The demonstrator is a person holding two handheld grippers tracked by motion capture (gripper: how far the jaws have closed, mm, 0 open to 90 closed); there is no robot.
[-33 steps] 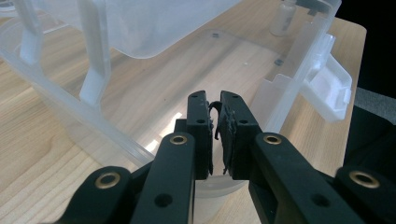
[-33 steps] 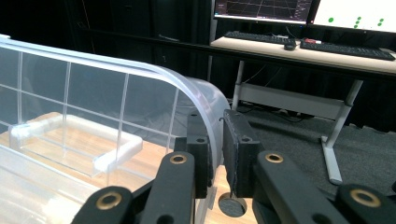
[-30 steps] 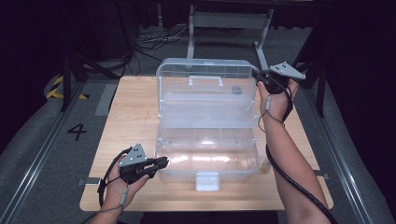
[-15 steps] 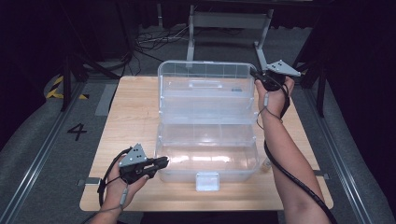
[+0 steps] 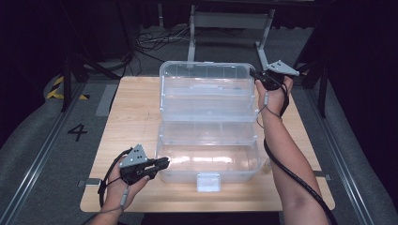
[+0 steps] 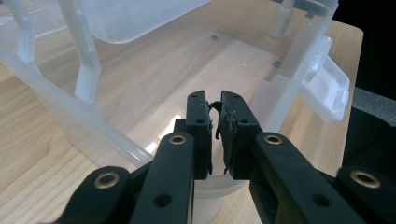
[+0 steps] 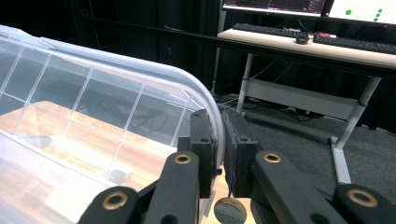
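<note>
A clear plastic toolbox stands open in the middle of the wooden table, its tiered trays spread out and its lid raised at the far side. My left gripper is at the box's near left corner. In the left gripper view its jaws are pinched on the thin box wall. My right gripper is at the lid's far right corner. In the right gripper view it is shut on the curved lid edge.
A white latch juts from the box front, close to the table's near edge. A metal stand and cables lie behind the table. A desk with keyboards is beyond. A "4" marks the floor at left.
My right gripper has shifted slightly left and down at the lid's corner, still closed on the edge. The left gripper has stayed put.
</note>
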